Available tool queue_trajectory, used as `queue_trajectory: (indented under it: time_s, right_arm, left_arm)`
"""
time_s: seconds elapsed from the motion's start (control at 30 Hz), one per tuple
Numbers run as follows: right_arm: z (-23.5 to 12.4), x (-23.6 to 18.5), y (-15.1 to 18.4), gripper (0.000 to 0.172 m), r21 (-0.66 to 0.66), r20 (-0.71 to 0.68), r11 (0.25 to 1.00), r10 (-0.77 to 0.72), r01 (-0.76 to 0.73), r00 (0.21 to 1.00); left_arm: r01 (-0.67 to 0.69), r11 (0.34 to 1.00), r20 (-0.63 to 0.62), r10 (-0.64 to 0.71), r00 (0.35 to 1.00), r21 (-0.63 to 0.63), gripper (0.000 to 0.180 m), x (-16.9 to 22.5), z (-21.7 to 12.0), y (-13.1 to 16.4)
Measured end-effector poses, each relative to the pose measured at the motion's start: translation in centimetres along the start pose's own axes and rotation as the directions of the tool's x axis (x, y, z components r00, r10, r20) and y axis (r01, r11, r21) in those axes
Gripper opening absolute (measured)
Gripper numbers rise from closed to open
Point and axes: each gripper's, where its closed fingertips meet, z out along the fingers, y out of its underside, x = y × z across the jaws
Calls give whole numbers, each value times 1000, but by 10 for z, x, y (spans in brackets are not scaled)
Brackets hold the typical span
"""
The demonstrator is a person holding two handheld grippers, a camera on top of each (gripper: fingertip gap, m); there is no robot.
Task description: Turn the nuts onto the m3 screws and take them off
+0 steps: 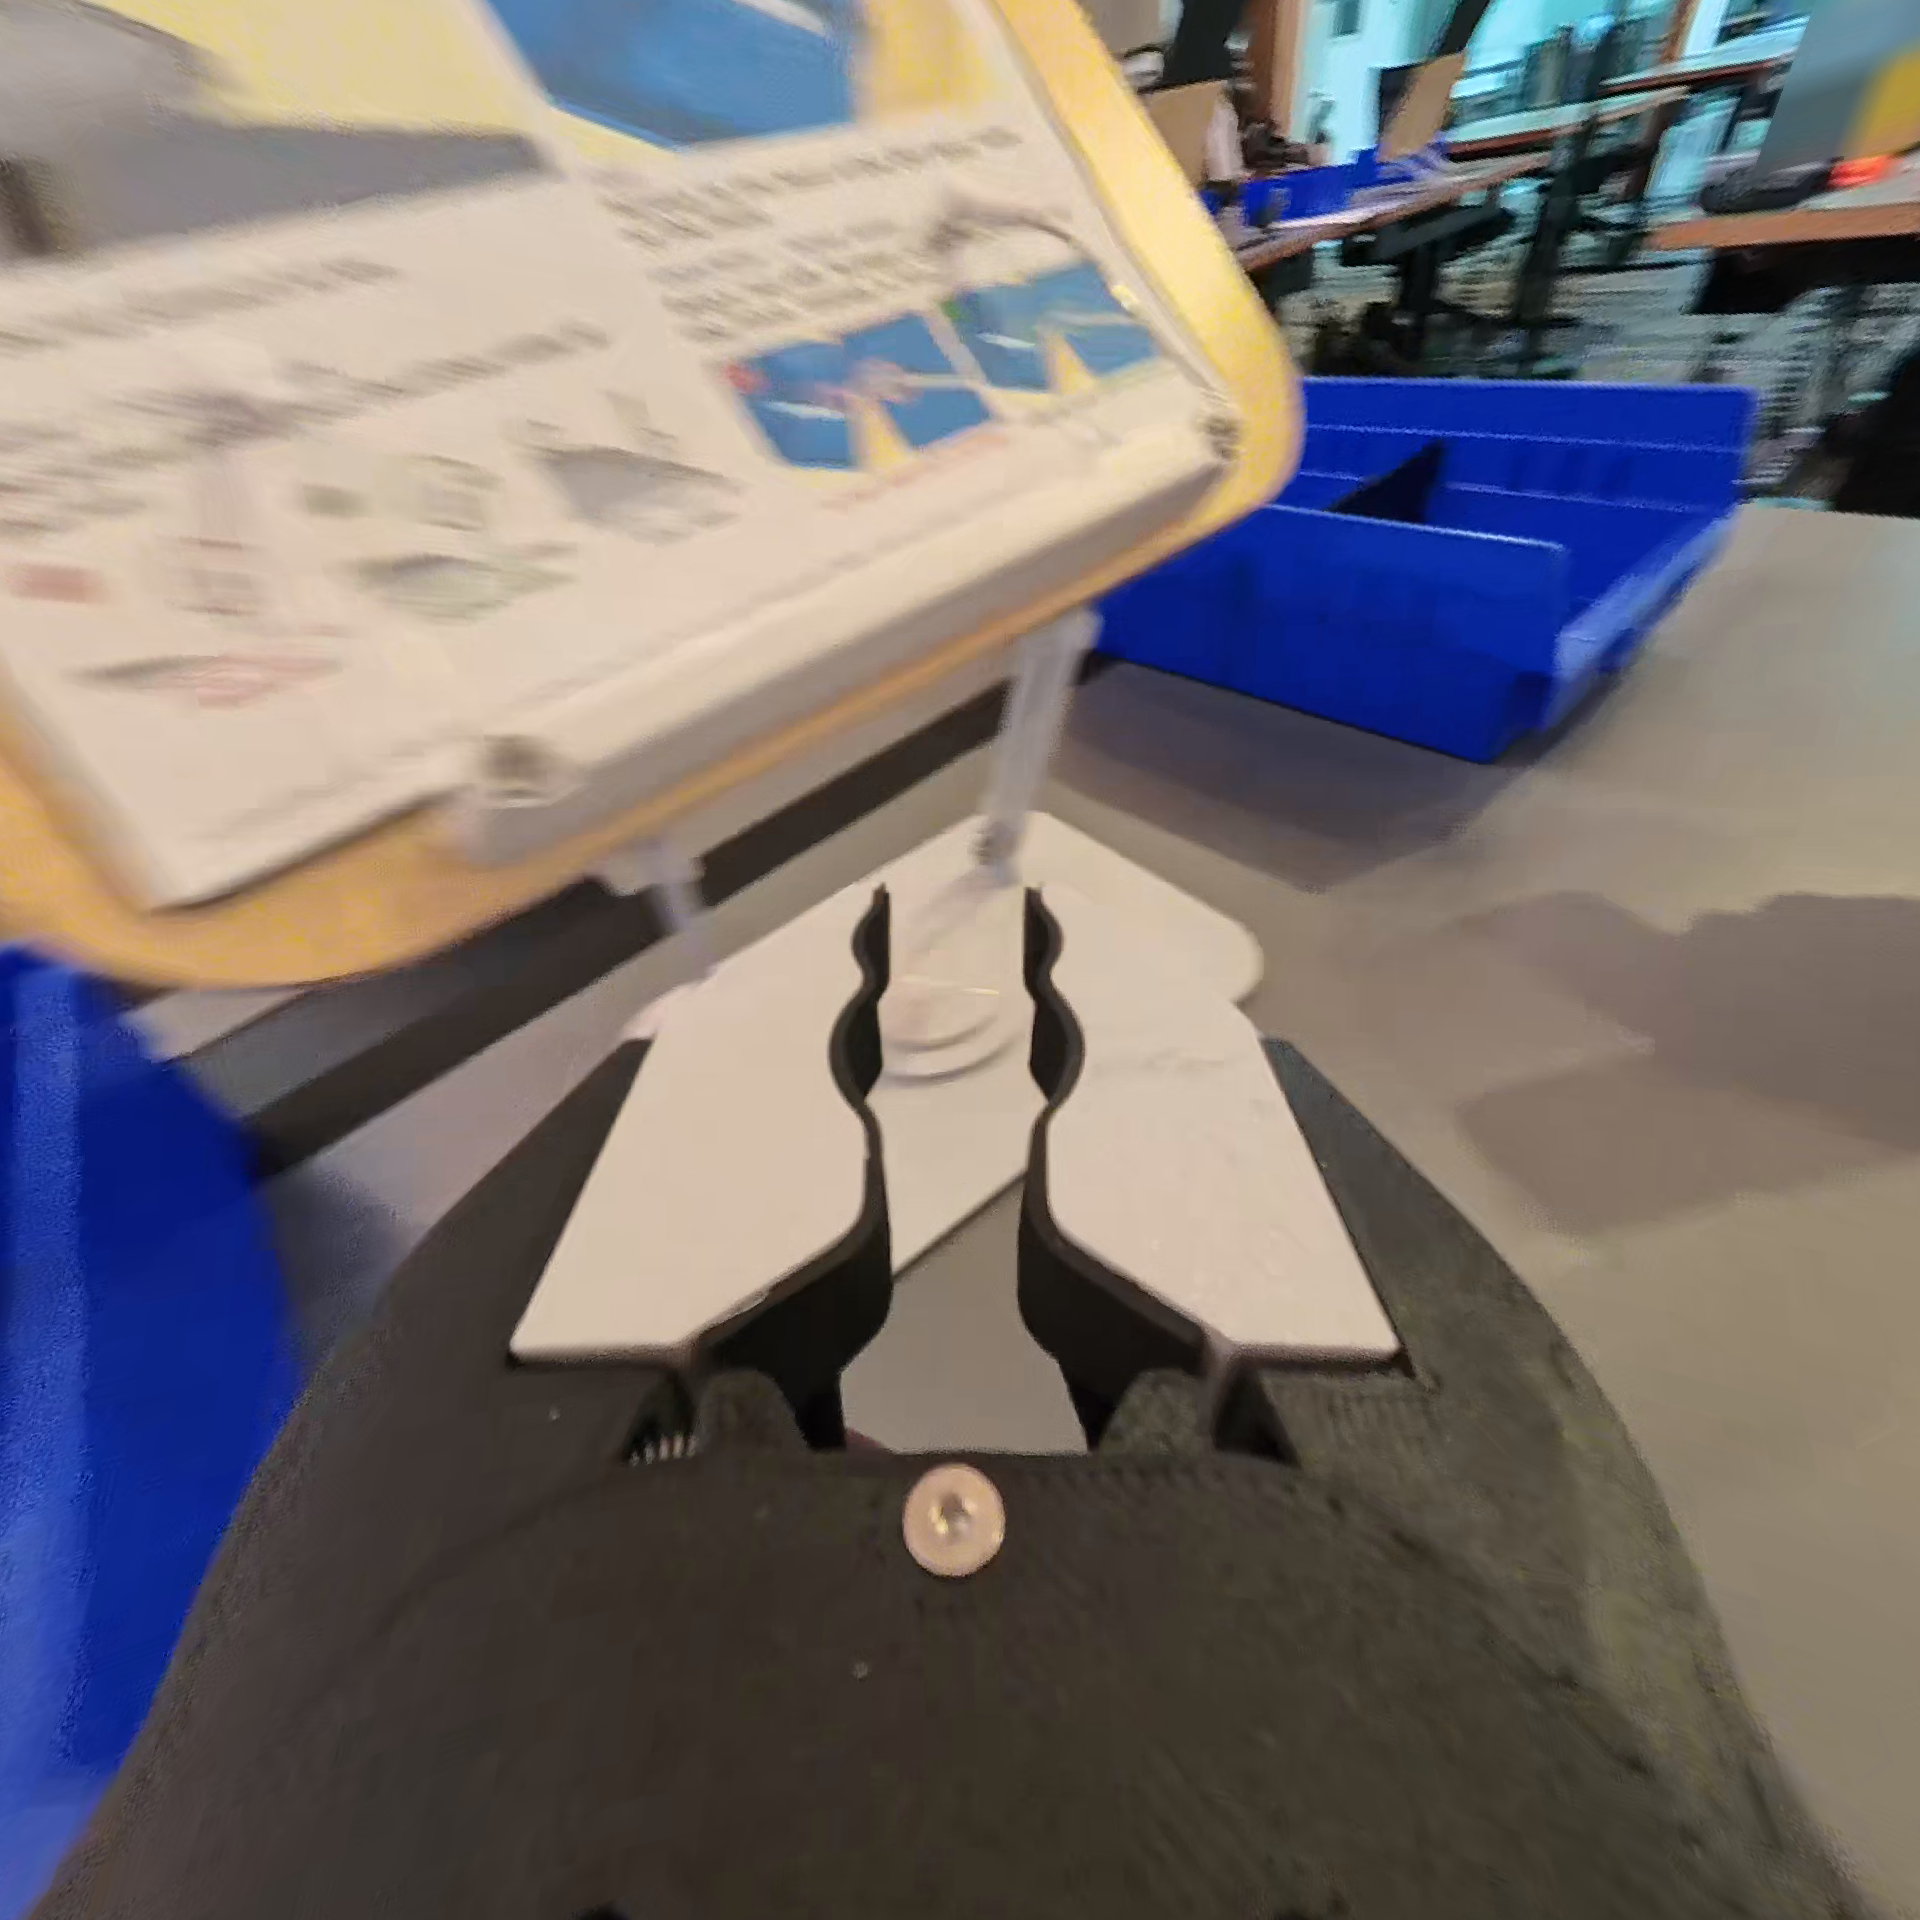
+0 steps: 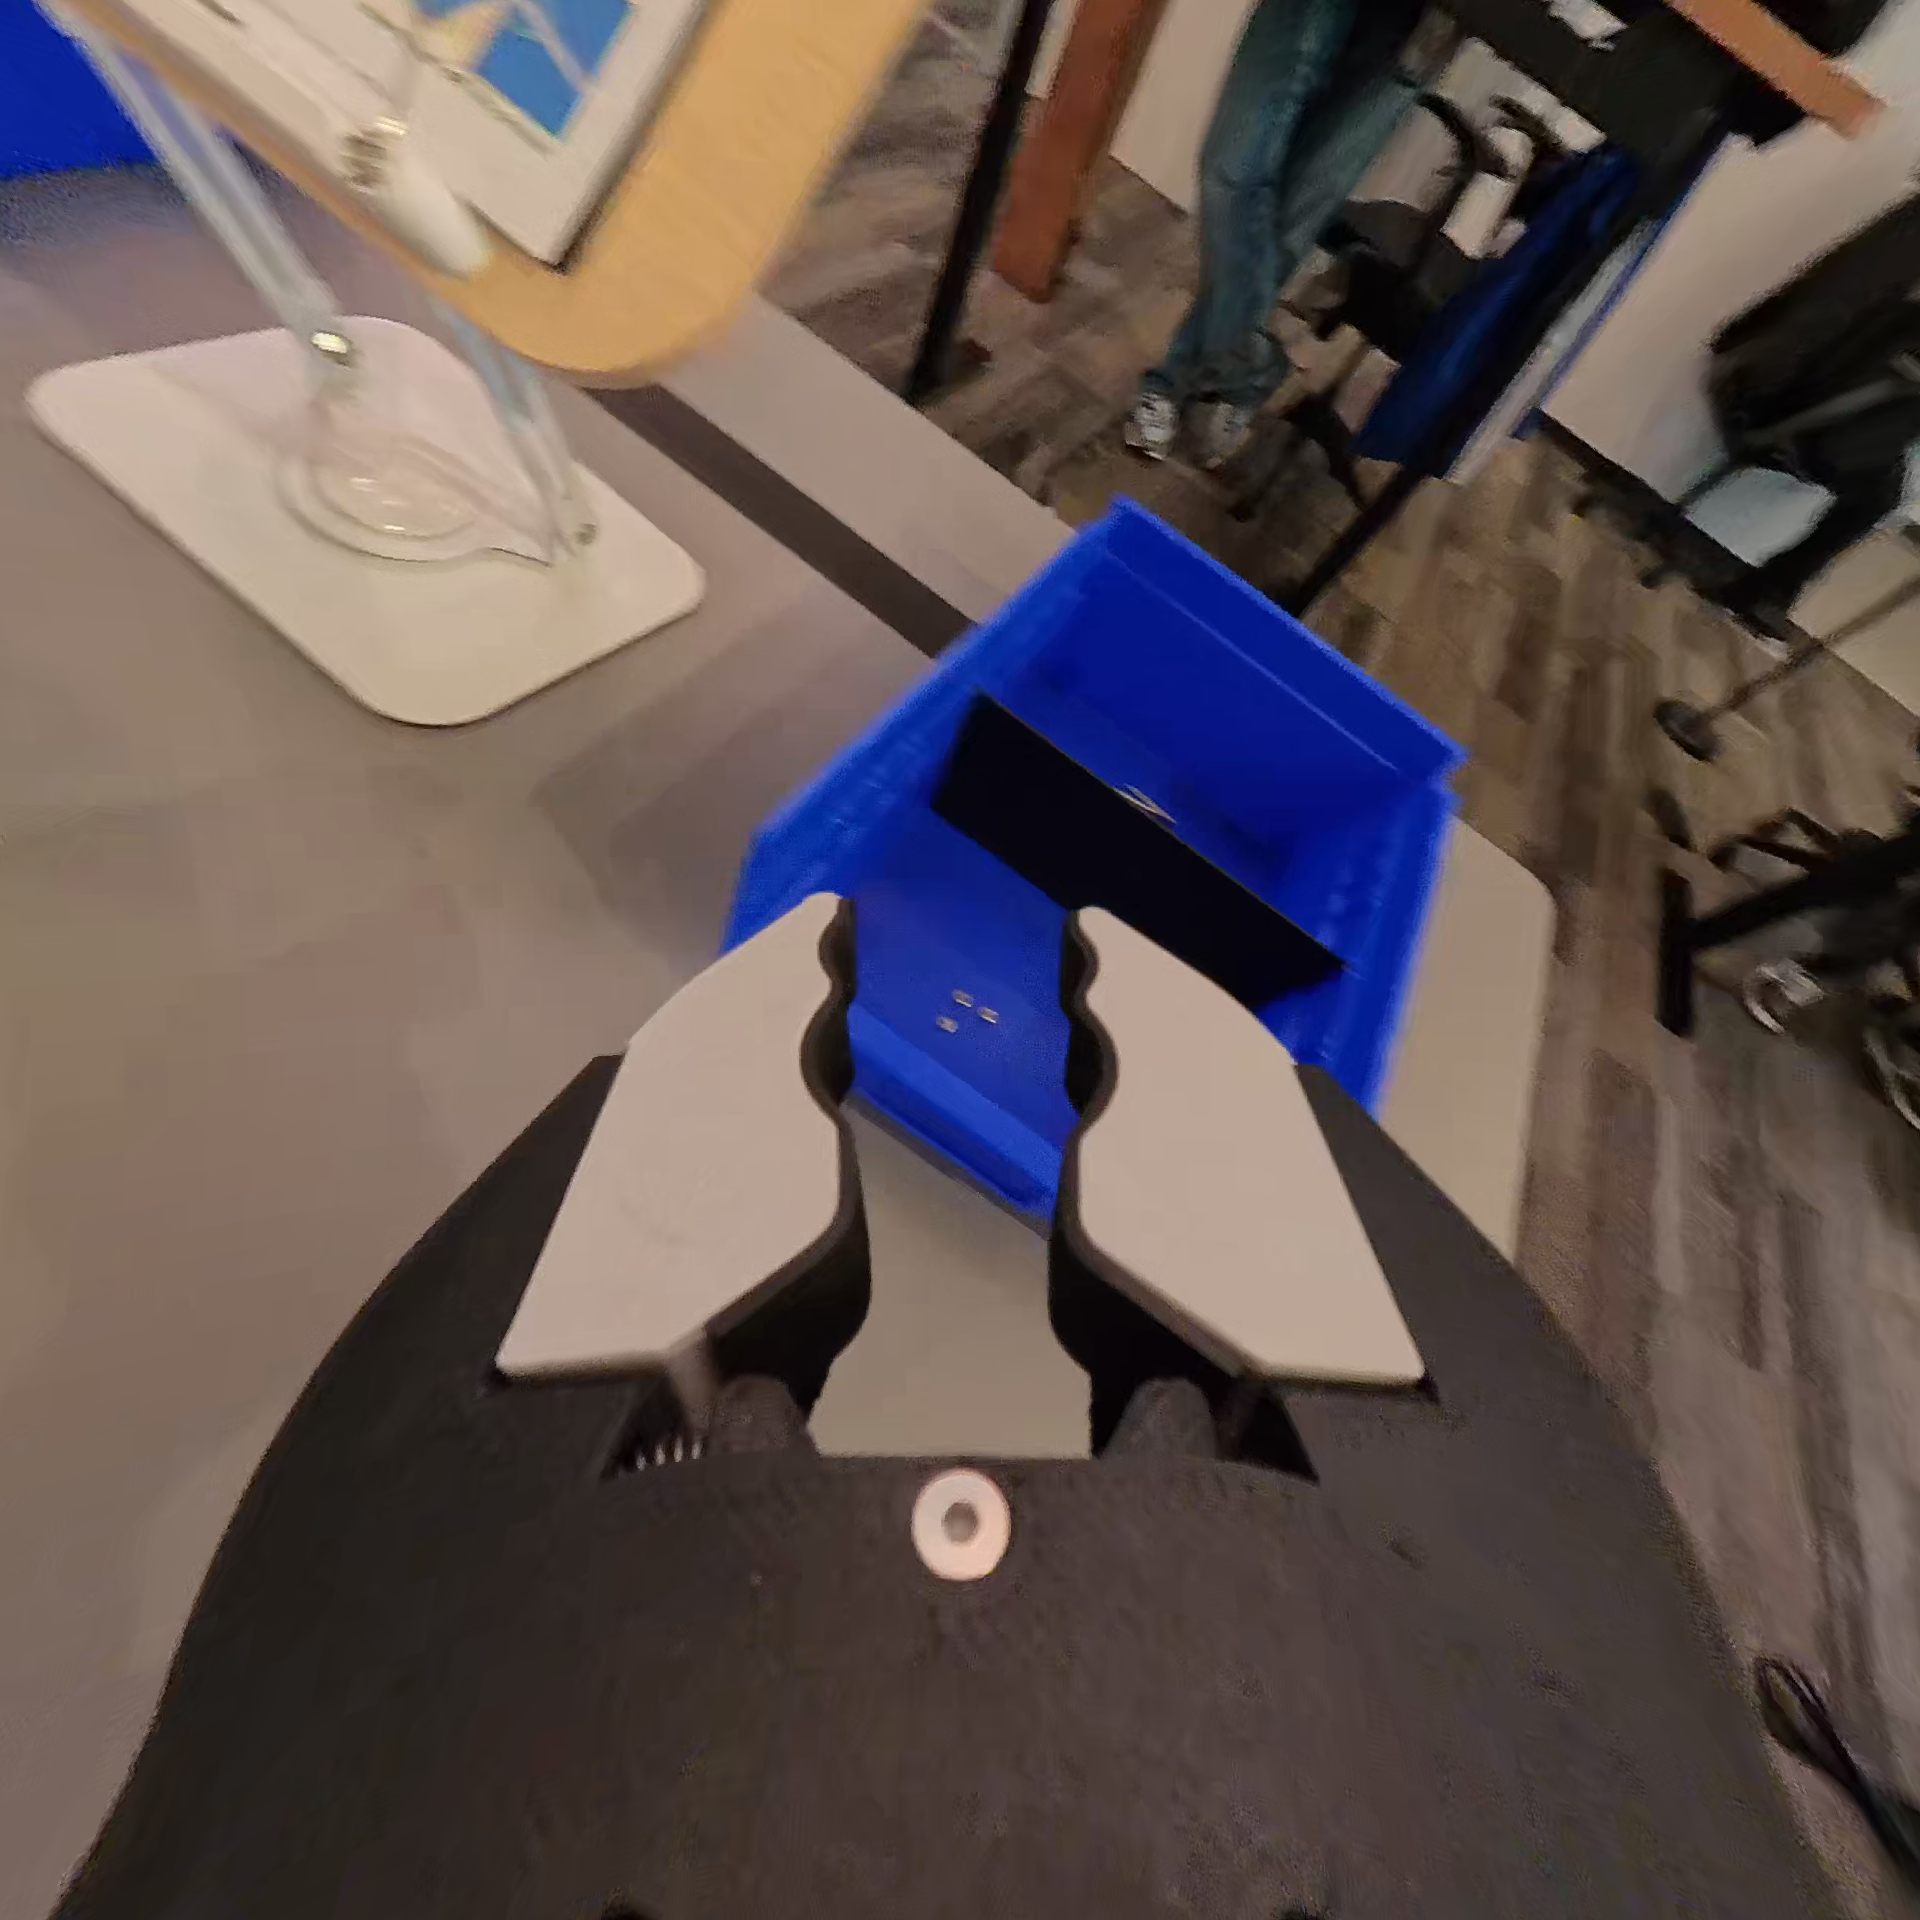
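Grey table [image 2: 260,987] underneath everything, wood-pattern floor past its edge. Tilted board with a yellow rim [image 1: 582,395] up on clear legs, blurred, carrying a printed sheet, planted on a white base plate [image 2: 416,623] with a clear round foot [image 1: 940,1023]. Blue bin [image 2: 1101,831] near the table's corner, split by a black divider [image 2: 1122,883]; three small metal bits [image 2: 966,1010] lying on the floor of the near compartment. Left gripper [image 1: 956,904] low over the white base plate, jaws spread, the clear foot seen between them, nothing pinched. Right gripper [image 2: 956,925] above the bin's near compartment, jaws spread wider, bare.
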Motion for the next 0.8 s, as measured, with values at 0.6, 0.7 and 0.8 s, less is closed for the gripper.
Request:
queue_trajectory:
  time_s: [0.6,0.7,0.8]
  right_arm:
    - [42,103,128,75,-120,-102,902,403,-414,909]
    - [57,107,137,72,-148,-96,891,420,-430,903]
    - [72,105,143,62,-181,-65,878,439,-443,896]
  left_arm:
    - [429,897,575,-295,763,-110,96,-282,-194,108]
    - [506,847,553,-347,757,-161,101,-281,-180,141]
    - [536,820,542,-363,758,-201,99,-280,-168,160]
